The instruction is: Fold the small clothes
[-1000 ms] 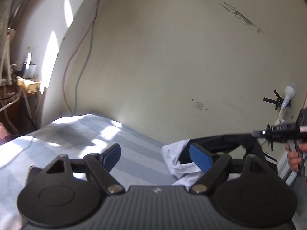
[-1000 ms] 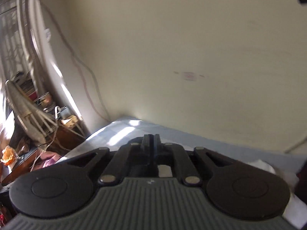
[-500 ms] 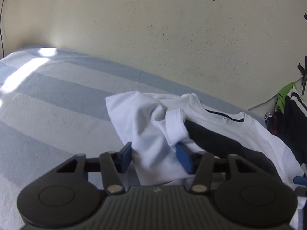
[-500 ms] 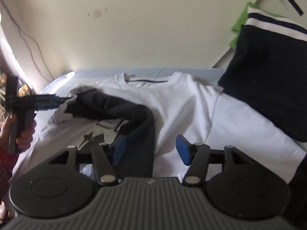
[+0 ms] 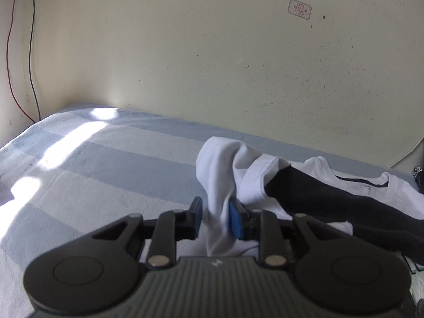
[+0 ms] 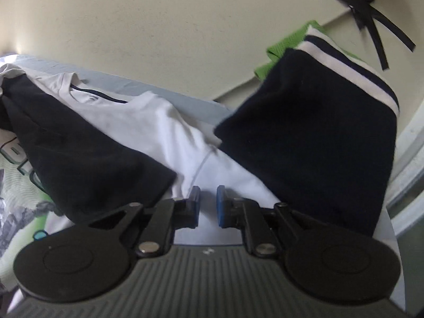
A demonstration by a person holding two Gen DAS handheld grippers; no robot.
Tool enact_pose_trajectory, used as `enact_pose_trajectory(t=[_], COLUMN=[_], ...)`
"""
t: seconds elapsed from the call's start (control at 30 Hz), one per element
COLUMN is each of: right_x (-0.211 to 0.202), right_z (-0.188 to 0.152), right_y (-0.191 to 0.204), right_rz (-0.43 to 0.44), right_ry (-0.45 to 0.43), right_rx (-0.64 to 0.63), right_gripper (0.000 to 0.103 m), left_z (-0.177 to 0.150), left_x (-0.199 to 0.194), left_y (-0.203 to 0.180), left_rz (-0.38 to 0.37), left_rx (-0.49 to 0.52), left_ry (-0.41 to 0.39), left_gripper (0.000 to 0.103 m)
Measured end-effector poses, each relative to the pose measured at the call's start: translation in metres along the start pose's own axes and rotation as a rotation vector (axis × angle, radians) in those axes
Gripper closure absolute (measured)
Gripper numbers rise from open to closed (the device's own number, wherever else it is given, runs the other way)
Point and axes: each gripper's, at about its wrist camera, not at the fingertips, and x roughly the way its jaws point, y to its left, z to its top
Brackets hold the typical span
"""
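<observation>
left gripper (image 5: 214, 218): jaws just closing, pinching a raised fold of the white T-shirt (image 5: 220, 175) | right gripper (image 6: 207, 206): just closing, narrow gap over the shirt's right side (grip unclear) | shirt on striped bed (image 5: 106, 164)

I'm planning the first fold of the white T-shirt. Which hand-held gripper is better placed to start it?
Left. The left hand-held gripper has just been closing around a raised fold of the white T-shirt; the right hand-held gripper only hovers over flat cloth.

Cream wall (image 5: 185, 53) behind blue-striped bed cover (image 5: 92, 164); small sticker (image 5: 299, 9) high; red and dark cables (image 5: 16, 53) at bed's far-left corner.
</observation>
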Motion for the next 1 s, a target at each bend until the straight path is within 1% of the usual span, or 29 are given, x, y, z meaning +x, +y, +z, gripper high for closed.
enact_pose_trajectory(t=[0.03, 0.07, 0.1, 0.13, 0.2, 0.23, 0.3, 0.33, 0.4, 0.47, 0.6, 0.63, 0.67, 0.7, 0.73, 0.77, 0.83, 0.9, 0.97, 1.0], right_x=[-0.011, -0.026, -0.048, -0.064, -0.102, -0.117, -0.145, -0.154, -0.169, -0.18, -0.183, -0.183, -0.186, -0.185, -0.181, -0.182, -0.179, -0.183, -0.195, -0.203], right_z=[-0.005, -0.011, -0.021, -0.031, -0.06, -0.076, -0.109, -0.124, -0.155, -0.178, -0.21, -0.214, -0.217, -0.217, -0.216, -0.217, -0.213, -0.199, -0.172, -0.152], right_y=[-0.01, -0.022, -0.037, -0.047, -0.069, -0.076, -0.087, -0.093, -0.103, -0.102, -0.09, -0.086, -0.076, -0.067, -0.058, -0.054, -0.059, -0.076, -0.088, -0.089], right_rz=[0.03, 0.065, 0.076, 0.064, 0.003, -0.032, -0.088, -0.109, -0.14, -0.145, -0.156, -0.154, -0.176, -0.202, -0.211, -0.203, -0.199, -0.186, -0.13, -0.081], right_ry=[-0.022, -0.055, -0.101, -0.132, -0.187, -0.194, -0.174, -0.16, -0.12, -0.096, -0.053, -0.06, -0.076, -0.074, -0.061, -0.077, -0.075, -0.106, -0.18, -0.235], right_rx=[0.061, 0.137, 0.224, 0.278, 0.378, 0.421, 0.49, 0.516, 0.58, 0.625, 0.666, 0.661, 0.624, 0.579, 0.532, 0.525, 0.552, 0.642, 0.695, 0.705], right_gripper=[0.087, 0.086, 0.081, 0.071, 0.059, 0.058, 0.057, 0.054, 0.052, 0.052, 0.051, 0.052, 0.053, 0.074, 0.098, 0.099, 0.099, 0.099, 0.099, 0.099], left_z=[-0.001, -0.002, 0.0, -0.001, -0.001, -0.001, 0.001, 0.005, 0.007, 0.009, -0.009, -0.016, -0.02, -0.026, -0.031, -0.036, -0.039, -0.04, -0.038, -0.035], left_x=[-0.004, -0.008, -0.012, -0.016, -0.022, -0.025, -0.031, -0.041, -0.056, -0.075, -0.1, -0.103, -0.105, -0.104, -0.103, -0.1, -0.093, -0.087, -0.087, -0.088], left_y=[0.003, 0.006, 0.008, 0.012, 0.017, 0.017, 0.013, 0.007, 0.0, -0.013, -0.045, -0.051, -0.054, -0.058, -0.059, -0.061, -0.062, -0.055, -0.043, -0.037], left_rz=[0.002, -0.002, -0.008, -0.017, -0.025, -0.019, -0.014, -0.029, -0.066, -0.1, -0.177, -0.196, -0.206, -0.215, -0.221, -0.218, -0.203, -0.206, -0.214, -0.218], left_rx=[-0.011, -0.026, -0.046, -0.064, -0.088, -0.09, -0.097, -0.106, -0.103, -0.055, 0.089, 0.123, 0.142, 0.162, 0.175, 0.188, 0.186, 0.157, 0.113, 0.087], left_ry=[-0.017, -0.038, -0.062, -0.078, -0.098, -0.105, -0.113, -0.12, -0.129, -0.136, -0.135, -0.129, -0.122, -0.114, -0.109, -0.102, -0.084, -0.068, -0.069, -0.075], left_gripper=[0.066, 0.058, 0.057, 0.057, 0.057, 0.057, 0.057, 0.057, 0.057, 0.056, 0.052, 0.051, 0.051, 0.051, 0.051, 0.051, 0.051, 0.051, 0.051, 0.051])
